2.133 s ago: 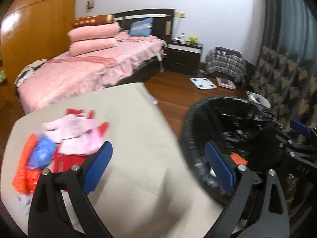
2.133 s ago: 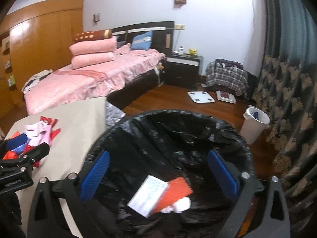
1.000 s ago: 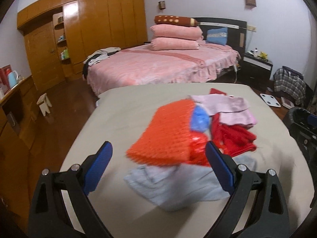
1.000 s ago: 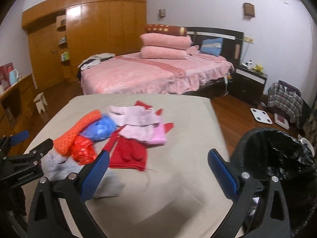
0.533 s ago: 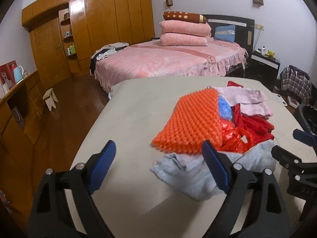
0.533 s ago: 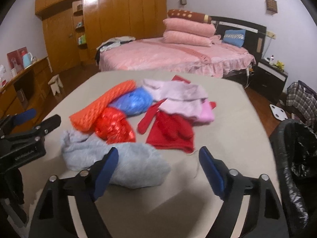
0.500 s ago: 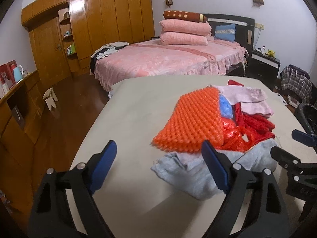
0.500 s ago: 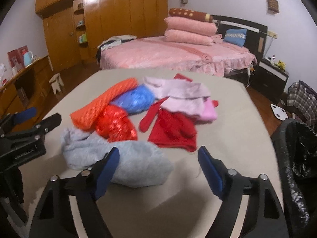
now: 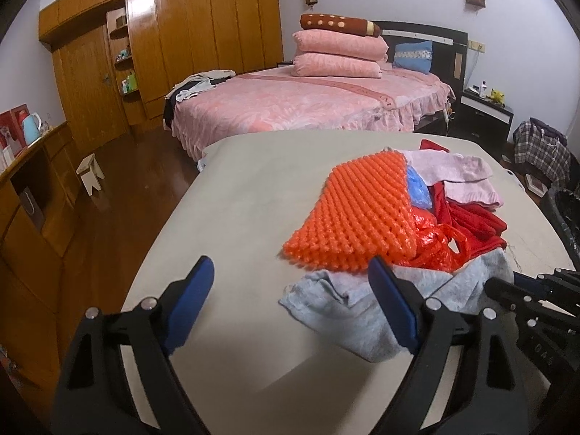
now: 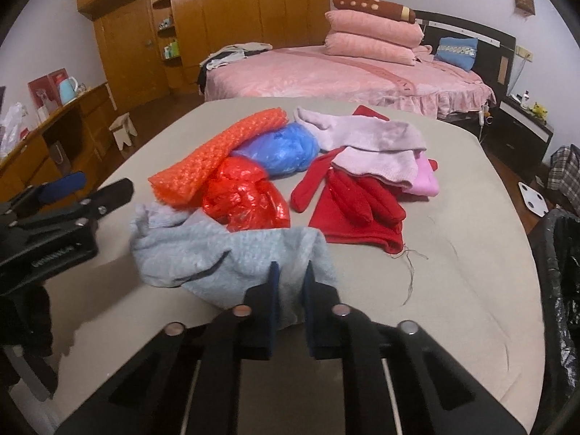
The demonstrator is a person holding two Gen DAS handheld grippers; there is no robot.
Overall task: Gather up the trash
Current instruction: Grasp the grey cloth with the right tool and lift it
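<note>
A pile lies on the beige table [image 10: 453, 290]: orange bubble wrap [image 10: 217, 156] [image 9: 355, 214], a red plastic bag [image 10: 246, 199] [image 9: 438, 246], a blue plastic bag [image 10: 282, 148], a grey cloth [image 10: 224, 253] [image 9: 366, 304], red clothes [image 10: 355, 210] and pink clothes [image 10: 377, 141]. My right gripper [image 10: 290, 279] is shut on the near edge of the grey cloth. My left gripper [image 9: 290, 301] is open and empty, over the table left of the pile; it shows at the left of the right wrist view [image 10: 72, 195].
A bin lined with a black bag [image 10: 562, 272] stands at the table's right edge. A pink bed [image 10: 344, 72] lies behind the table. Wooden wardrobes [image 9: 163, 47] and a low cabinet [image 9: 32, 188] stand at the left.
Both grippers swung from the bin to the pile on the table. My right gripper has closed on the grey cloth's near edge. The left gripper stays open.
</note>
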